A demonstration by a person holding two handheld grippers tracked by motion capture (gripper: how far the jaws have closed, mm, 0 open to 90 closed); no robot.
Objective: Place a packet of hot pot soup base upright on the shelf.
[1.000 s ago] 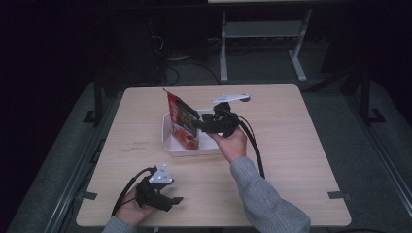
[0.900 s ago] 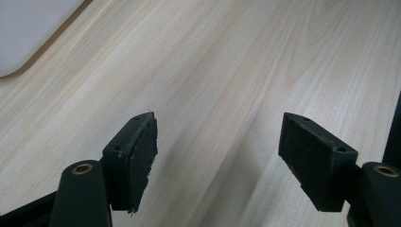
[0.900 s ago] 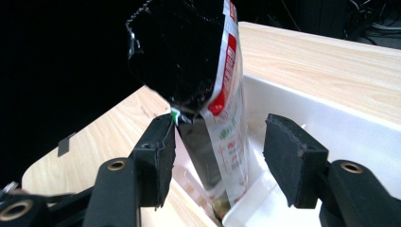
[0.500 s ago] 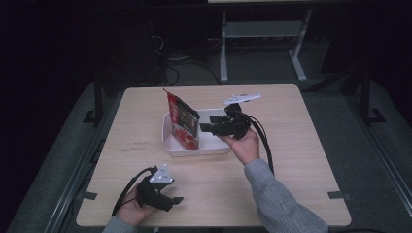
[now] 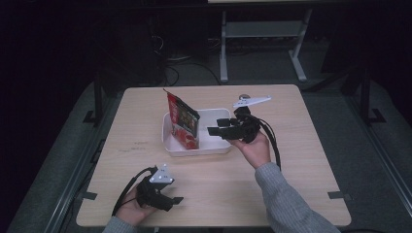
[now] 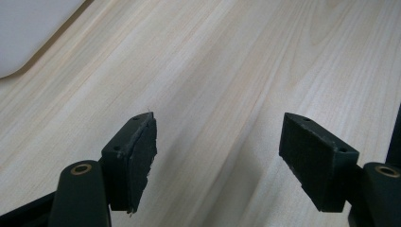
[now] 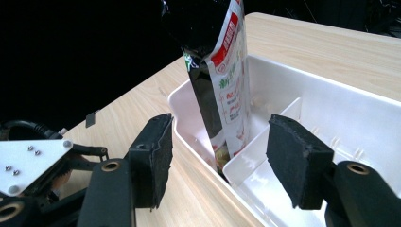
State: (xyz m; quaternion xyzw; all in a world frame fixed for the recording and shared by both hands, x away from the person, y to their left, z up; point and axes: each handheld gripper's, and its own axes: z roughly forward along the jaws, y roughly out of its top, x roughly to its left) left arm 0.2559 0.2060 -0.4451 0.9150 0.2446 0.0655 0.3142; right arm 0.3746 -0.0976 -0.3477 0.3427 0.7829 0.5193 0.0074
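A red and black snack pouch [image 5: 183, 121] stands upright in the left compartment of a white divided tray [image 5: 199, 151] at the table's middle. My right gripper [image 5: 217, 126] hovers over the tray's right compartment, just right of the pouch and apart from it. Its jaws have just been opening and stand open with nothing pressed between them. In the right gripper view, the pouch [image 7: 227, 90] stands beyond the right gripper [image 7: 217, 156], against the tray's divider [image 7: 265, 132]. My left gripper [image 5: 172, 201] rests open near the table's front left, and the left gripper [image 6: 217, 156] has bare wood between its jaws.
The light wooden table [image 5: 291, 165] has bare room right of and in front of the tray. A tray corner [image 6: 19, 33] lies ahead of the left gripper. A metal stand [image 5: 262, 43] and cables sit on the dark floor beyond the far edge.
My right gripper has drawn back to the right, away from the pouch, which stays standing in the tray. The left gripper has not moved.
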